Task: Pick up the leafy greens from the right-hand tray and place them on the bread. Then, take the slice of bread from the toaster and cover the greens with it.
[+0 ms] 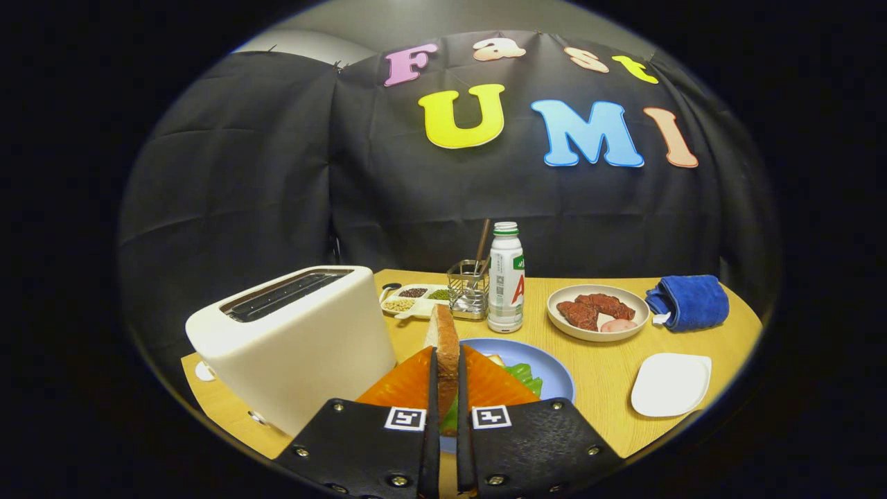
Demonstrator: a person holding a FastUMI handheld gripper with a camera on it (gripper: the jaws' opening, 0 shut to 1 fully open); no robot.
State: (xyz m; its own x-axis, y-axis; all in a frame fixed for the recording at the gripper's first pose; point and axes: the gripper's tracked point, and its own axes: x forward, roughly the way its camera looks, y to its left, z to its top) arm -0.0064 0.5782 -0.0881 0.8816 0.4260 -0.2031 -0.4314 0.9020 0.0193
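Note:
My gripper is shut on a slice of bread, which stands on edge between the two orange fingers and pokes up beyond their tips. Right below and ahead lies the blue plate. Leafy greens lie on it, showing just right of the fingers. What is under the greens is hidden by the fingers. The white toaster stands to the left of the fingers, its slots dark and nothing sticking out of them.
Beyond the plate stand a white bottle with a green cap, a wire holder with sticks and a small divided dish of beans. To the right are a plate of meat, a blue cloth and an empty white tray.

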